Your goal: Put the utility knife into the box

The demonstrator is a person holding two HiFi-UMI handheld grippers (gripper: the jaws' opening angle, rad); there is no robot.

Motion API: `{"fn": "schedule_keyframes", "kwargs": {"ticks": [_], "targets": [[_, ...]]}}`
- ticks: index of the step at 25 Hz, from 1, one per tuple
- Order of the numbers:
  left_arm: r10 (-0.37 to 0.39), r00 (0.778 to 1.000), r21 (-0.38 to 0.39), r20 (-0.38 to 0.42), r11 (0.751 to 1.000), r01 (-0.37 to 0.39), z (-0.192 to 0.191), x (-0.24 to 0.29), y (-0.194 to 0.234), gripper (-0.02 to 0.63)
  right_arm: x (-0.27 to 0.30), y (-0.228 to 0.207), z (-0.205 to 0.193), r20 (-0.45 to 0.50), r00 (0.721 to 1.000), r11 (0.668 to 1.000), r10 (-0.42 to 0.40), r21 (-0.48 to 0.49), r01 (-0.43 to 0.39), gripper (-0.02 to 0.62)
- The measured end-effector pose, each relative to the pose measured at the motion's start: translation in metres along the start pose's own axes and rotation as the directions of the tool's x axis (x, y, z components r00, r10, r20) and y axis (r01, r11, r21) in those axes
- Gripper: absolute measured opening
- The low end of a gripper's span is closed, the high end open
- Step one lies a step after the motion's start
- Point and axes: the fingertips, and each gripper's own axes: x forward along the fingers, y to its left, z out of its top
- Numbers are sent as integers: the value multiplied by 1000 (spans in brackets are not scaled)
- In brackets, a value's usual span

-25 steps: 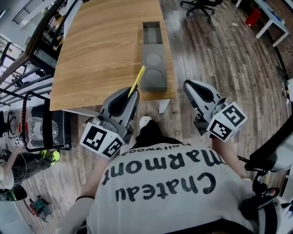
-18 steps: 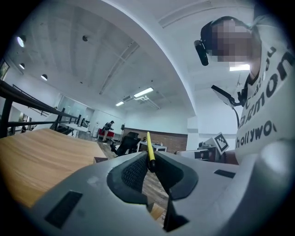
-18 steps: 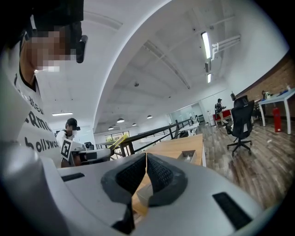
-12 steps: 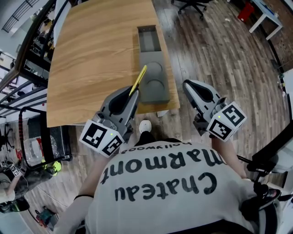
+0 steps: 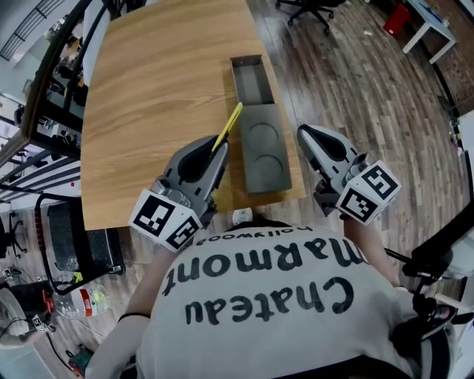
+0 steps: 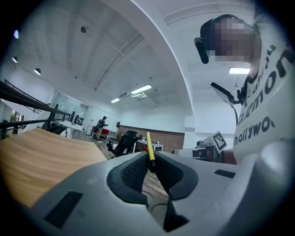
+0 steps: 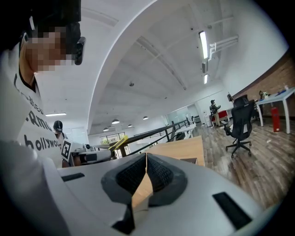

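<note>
Compared with a moment ago, the whole bench (image 5: 155, 96) sits closer in the head view. Its near edge now runs right up by the person's shirt (image 5: 259, 296), and the white shoe (image 5: 242, 216) is mostly tucked under it. The grey box (image 5: 265, 181) has slid down the frame with it, so its near end is now between the two grippers instead of ahead of them. Both grippers sit pretty much where they were in the frame.

The left gripper (image 5: 215, 144) is clamped on the utility knife (image 5: 228, 126), a yellow one. It pokes forward out of the jaw tips and sits just beside the box's left edge, over the wood and not inside. In the left gripper view the knife (image 6: 149, 147) stands pinched right between the pads. The right gripper (image 5: 307, 137) is squeezed closed with nothing in it and hangs off the bench's right edge, over the floor.

The box lies lengthwise along the right side of the bench. Its far end is an open compartment and the nearer part is a flat panel with two round recesses.

The bench is light wood and otherwise bare. The room is an open office with a plank floor (image 5: 355, 81), a black office chair (image 5: 315, 7) beyond the bench, a white table (image 5: 433, 22) at top right and black racks (image 5: 70, 237) along the left.
</note>
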Motion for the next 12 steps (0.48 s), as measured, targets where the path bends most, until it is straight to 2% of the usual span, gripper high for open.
{"fn": "schedule_keyframes", "kwargs": {"ticks": [12], "targets": [[-77,996,-33,-41,997,76,3,25,58,43,50,-24,7,-2,997,996,-78,34,78,9]]}}
